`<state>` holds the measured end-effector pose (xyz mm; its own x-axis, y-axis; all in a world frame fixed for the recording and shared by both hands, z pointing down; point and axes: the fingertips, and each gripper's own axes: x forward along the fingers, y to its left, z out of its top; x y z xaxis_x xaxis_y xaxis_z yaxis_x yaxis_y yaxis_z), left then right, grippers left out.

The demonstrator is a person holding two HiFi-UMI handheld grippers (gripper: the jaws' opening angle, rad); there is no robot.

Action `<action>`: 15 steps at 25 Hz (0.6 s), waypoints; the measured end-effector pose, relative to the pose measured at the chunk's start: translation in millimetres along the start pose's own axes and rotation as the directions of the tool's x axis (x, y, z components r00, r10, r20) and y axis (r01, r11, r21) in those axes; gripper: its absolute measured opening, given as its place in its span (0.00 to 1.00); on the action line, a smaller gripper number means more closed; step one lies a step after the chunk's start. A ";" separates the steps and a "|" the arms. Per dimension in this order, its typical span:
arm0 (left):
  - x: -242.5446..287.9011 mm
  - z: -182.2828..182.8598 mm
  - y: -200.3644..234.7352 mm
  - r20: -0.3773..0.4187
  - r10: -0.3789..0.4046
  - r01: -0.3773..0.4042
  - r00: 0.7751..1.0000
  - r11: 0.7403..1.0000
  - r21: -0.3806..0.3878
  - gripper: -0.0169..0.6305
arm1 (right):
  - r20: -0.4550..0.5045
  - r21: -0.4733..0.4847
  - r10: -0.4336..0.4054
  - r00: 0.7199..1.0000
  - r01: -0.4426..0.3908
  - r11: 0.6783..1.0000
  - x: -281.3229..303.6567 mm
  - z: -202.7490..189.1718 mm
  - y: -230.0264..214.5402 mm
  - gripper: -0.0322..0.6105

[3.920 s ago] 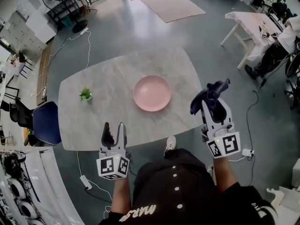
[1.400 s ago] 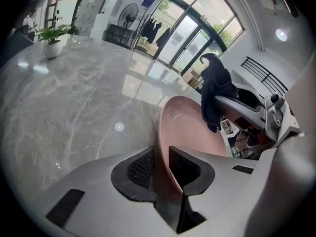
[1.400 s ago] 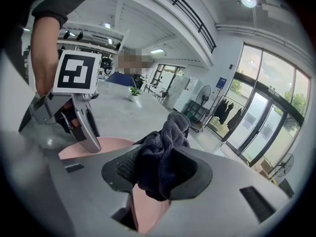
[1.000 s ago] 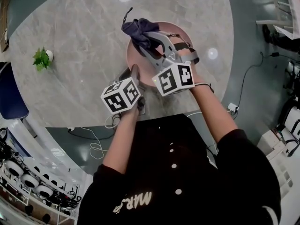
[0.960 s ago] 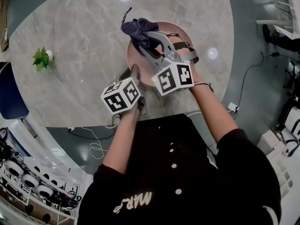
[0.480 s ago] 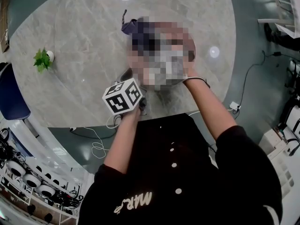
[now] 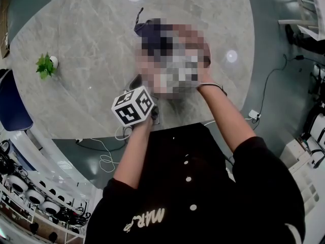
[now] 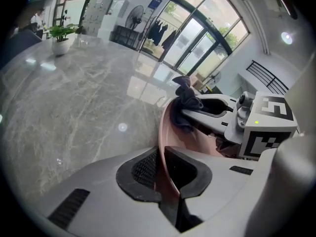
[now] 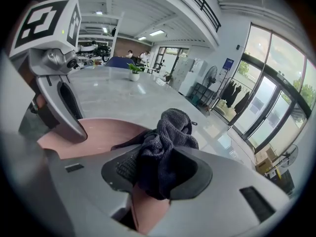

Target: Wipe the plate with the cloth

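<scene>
Left gripper view: clamps plate [image 8: 165,131] rim between left gripper [image 8: 161,169] jaws. Pinches cloth [image 9: 170,127] in right gripper [image 9: 157,174] jaws, bunched ahead of them over plate. Probably just starting; wiping largely remains.

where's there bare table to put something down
Bare marble table between the potted plant and the pink plate, and past its far rim. Crowded at the near edge: left claw grips the plate, right claw holds the dark cloth over it.
</scene>
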<state>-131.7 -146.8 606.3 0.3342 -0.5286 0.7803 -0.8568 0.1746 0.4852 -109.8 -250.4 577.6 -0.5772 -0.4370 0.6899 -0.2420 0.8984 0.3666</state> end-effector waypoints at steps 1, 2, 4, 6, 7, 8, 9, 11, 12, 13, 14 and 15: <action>-0.2 0.0 0.3 0.003 0.003 -0.003 1.000 1.000 0.000 0.10 | -0.004 0.001 -0.002 1.000 0.002 1.000 -0.2 -1.0 -0.8 0.27; -0.4 -0.1 0.5 0.005 0.006 -0.006 1.000 1.000 0.000 0.10 | -0.008 0.002 -0.005 1.000 0.005 1.000 -0.5 -2.1 -1.7 0.27; -0.6 -0.2 0.5 0.011 0.011 -0.011 1.000 1.000 -0.009 0.10 | -0.020 0.007 -0.012 1.000 0.012 1.000 -1.8 -5.1 -4.3 0.27; -0.3 -0.2 0.3 0.019 0.012 -0.011 1.000 0.999 -0.035 0.10 | -0.031 0.016 -0.018 0.999 0.018 1.000 -3.3 -8.6 -7.5 0.27; -0.2 -0.5 0.2 0.023 0.011 -0.010 1.000 0.998 -0.055 0.10 | -0.035 0.021 -0.019 0.999 0.020 1.000 -4.1 -10.3 -8.8 0.27; -0.1 -1.1 0.2 0.026 0.009 -0.007 1.000 0.997 -0.074 0.10 | -0.038 0.025 -0.020 0.999 0.021 0.999 -4.8 -12.0 -9.8 0.27; 0.0 -1.6 0.2 0.028 0.009 -0.007 1.000 0.996 -0.089 0.10 | -0.042 0.028 -0.022 0.999 0.023 0.999 -5.6 -13.6 -10.7 0.27; 0.3 -1.9 0.8 0.027 0.014 -0.011 1.000 0.995 -0.095 0.10 | -0.048 0.035 -0.026 0.999 0.028 0.999 -6.7 -17.0 -12.7 0.27; 0.6 -1.9 1.7 0.027 0.017 -0.015 0.999 0.995 -0.094 0.10 | -0.051 0.039 -0.030 0.998 0.032 0.999 -7.0 -18.7 -13.8 0.27; 0.6 -1.8 3.0 0.027 0.020 -0.017 0.999 0.995 -0.097 0.10 | -0.055 0.043 -0.035 0.998 0.038 0.998 -7.2 -20.4 -14.7 0.27; 0.5 -1.8 4.3 0.028 0.022 -0.019 0.999 0.995 -0.101 0.10 | -0.060 0.048 -0.040 0.997 0.043 0.998 -7.7 -22.4 -15.8 0.27; 0.3 -1.6 5.0 0.028 0.025 -0.022 0.999 0.994 -0.103 0.09 | -0.065 0.054 -0.045 0.997 0.049 0.997 -8.6 -24.5 -17.3 0.27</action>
<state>-135.3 -144.8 609.6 0.3016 -0.5472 0.7808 -0.8189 0.2707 0.5061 -81.5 -263.2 580.6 -0.5134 -0.4791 0.7119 -0.3113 0.8771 0.3657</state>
